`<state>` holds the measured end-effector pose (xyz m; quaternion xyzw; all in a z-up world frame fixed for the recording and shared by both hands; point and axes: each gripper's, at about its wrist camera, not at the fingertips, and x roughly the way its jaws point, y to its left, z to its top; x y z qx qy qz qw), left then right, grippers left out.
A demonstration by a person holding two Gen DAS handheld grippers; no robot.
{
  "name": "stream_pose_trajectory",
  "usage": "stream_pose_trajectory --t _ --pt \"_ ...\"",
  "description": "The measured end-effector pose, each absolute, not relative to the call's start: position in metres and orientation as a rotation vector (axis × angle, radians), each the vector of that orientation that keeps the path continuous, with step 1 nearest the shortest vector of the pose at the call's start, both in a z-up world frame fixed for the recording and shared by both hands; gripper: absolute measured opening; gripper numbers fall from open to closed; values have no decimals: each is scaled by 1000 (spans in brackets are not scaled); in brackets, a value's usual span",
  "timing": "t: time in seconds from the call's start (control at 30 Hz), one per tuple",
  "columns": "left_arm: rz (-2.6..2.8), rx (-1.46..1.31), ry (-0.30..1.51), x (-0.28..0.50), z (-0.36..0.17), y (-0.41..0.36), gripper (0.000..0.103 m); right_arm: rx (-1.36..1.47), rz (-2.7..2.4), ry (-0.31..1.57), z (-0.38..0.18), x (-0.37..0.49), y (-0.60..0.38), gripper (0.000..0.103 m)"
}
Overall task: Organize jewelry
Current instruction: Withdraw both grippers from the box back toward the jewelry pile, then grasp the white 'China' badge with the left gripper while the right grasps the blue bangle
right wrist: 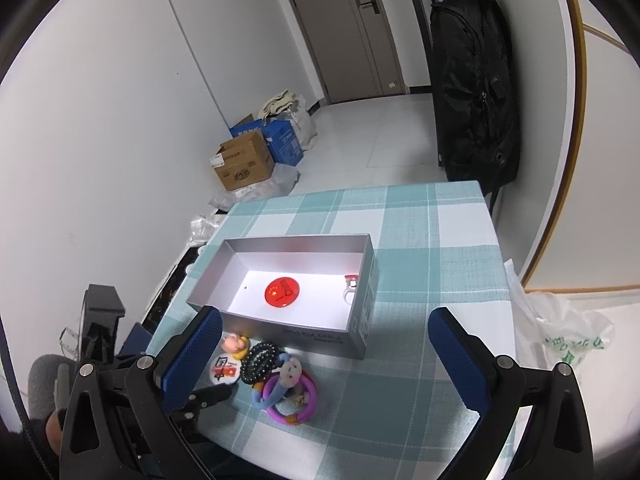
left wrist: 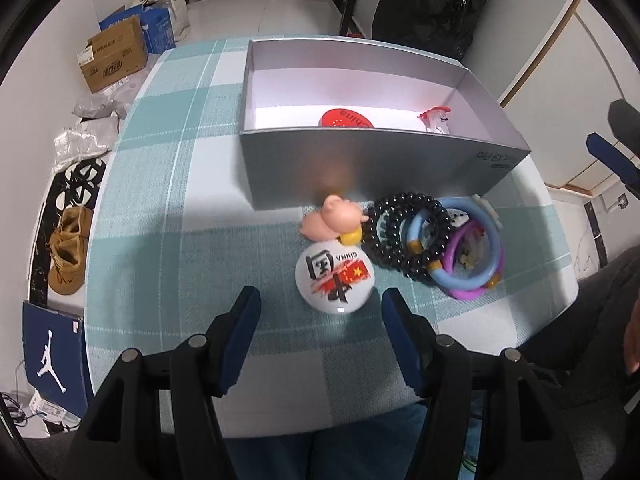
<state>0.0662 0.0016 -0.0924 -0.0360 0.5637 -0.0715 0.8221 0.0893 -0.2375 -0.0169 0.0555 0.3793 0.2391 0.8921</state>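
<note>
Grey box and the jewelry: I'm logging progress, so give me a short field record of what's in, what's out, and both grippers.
in box: red badge; small red-topped item at the right end of the grey box
on tablecloth: white badge, pink pig figure, black bead bracelet, blue bangle, purple bangle
left gripper: open, empty, nearest the white badge
right gripper: open, empty

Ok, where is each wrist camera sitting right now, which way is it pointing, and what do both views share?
Left wrist: low over the table's near edge, facing the white badge, bracelets and grey box; open left gripper and the person's jeans show.
Right wrist: higher, to the right, looking down and left into the box; open right gripper and the left gripper show.
Shared: box, red badge, white badge, bracelets, pink figurine.
</note>
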Motion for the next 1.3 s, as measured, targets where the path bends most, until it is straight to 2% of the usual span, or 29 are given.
stream_pose_trajectory --t 0.27,0.33,0.37,0.4,1.0,1.1,1.17,1.3 --pt "-167 18 1181 66 -96 -9 57 123 486 799 -17 90 -241 103" --pt "-169 28 1175 66 -95 -8 48 128 490 800 -17 89 -242 103" --pt "-171 41 1172 65 -95 -9 39 127 492 800 -17 90 -242 103" --pt "-174 47 1171 66 -94 -9 37 124 492 800 -17 89 -241 103" --pt "-228 -23 1207 67 -90 -8 37 99 580 894 -33 79 -231 102" --pt "-228 -23 1208 65 -89 -9 37 119 632 934 -40 78 -224 94" --pt "-225 -40 1203 65 -86 -5 37 131 661 968 -45 79 -220 78" --pt "-218 -73 1166 60 -76 4 37 155 703 1052 -59 81 -212 68"
